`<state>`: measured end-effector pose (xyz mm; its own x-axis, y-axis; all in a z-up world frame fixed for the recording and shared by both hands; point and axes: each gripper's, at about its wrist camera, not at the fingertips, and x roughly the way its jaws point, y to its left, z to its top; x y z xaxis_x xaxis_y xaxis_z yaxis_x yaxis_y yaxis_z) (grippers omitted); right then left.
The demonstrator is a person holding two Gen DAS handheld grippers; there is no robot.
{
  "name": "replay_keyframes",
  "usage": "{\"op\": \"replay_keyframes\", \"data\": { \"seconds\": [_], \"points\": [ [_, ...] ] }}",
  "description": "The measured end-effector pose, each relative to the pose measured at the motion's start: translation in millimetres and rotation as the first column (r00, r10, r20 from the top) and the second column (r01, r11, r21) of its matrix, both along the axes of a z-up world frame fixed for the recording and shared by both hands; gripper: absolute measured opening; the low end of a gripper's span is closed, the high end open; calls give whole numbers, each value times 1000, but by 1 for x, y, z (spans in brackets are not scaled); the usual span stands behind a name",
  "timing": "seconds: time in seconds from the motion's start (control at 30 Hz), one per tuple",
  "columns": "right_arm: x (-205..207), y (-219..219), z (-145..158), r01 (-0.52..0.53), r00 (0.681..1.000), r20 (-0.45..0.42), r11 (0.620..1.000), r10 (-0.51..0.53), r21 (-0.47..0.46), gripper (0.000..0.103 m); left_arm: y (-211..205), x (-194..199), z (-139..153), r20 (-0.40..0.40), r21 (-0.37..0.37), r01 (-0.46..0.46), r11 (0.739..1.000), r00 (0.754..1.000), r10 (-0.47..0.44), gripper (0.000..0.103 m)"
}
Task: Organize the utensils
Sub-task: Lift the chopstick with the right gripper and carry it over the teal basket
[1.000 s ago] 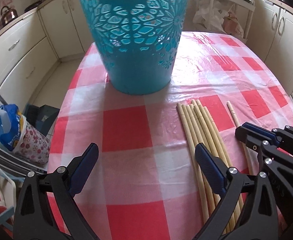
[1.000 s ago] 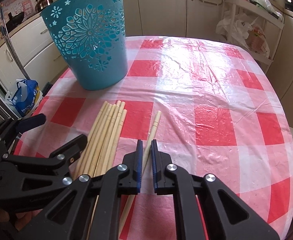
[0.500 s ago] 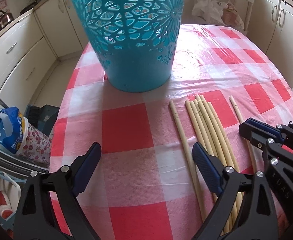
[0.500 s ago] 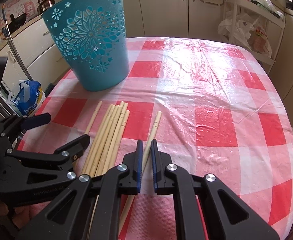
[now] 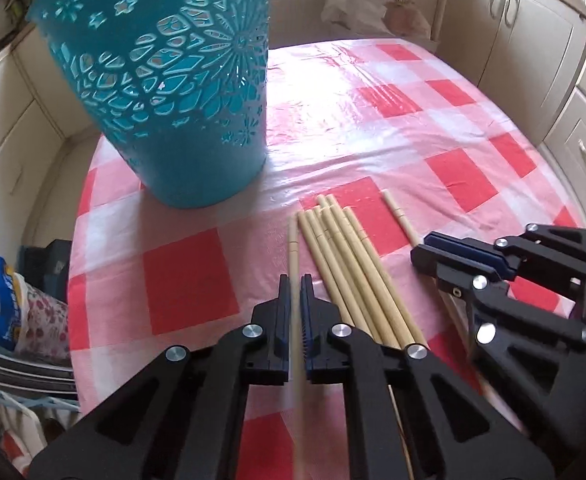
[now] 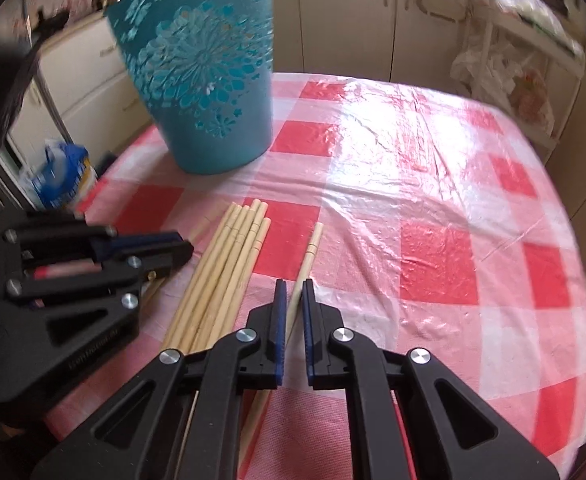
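Task looks barely started, judging by the layout: all chopsticks visible are down on the surface, none seen in the teal basket, tho its inside isn't visible from either cam. The basket stands upright at the far left of the checked cloth, well apart from the sticks.

Left gripper is clenched on a single chopstick that lies just left of the main bundle; the stick runs between the pads and pokes out ahead toward the basket. Right gripper is likewise clamped on the lone chopstick lying off to the right of the bundle.

Both grippers are pitched steeply down at the surface, side by side, bundle between them. Can't tell if either stick is off the cloth yet; each looks low or touching.

Left to do, prob: carry these two to the basket, then the approx six in the bundle
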<state>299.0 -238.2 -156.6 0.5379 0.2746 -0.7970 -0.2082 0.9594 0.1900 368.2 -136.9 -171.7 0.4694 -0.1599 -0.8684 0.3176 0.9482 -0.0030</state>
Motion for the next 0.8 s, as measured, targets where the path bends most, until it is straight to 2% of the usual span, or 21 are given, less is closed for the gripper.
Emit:
{"op": "replay_keyframes", "data": {
  "seconds": [0.03, 0.13, 0.27, 0.4, 0.6, 0.8],
  "points": [
    [1, -4, 1, 10, 1000, 1, 1000, -10, 20, 6, 5, -2, 1, -4, -30, -10, 999, 1000, 10, 4],
    [-2, -19, 9, 44, 998, 30, 992, -48, 115, 6, 19, -17, 14, 47, -109, -12, 994, 999, 18, 4],
    [-7, -35, 24, 93, 990, 83, 972, -113, 217, 6, 38, -45, 52, 164, -206, 11, 979, 986, 24, 5],
    [-14, -41, 43, 108, 974, 163, 957, -155, 270, 6, 57, -57, 98, 262, -278, 24, 960, 964, 52, 4],
    [-22, -47, 65, 98, 950, 250, 939, -186, 329, 6, 77, -47, 154, 362, -369, 39, 929, 926, 106, 4],
    [-24, -44, 79, 81, 941, 284, 936, -185, 342, 6, 87, -23, 189, 434, -396, 48, 917, 890, 141, 4]
  ]
}}
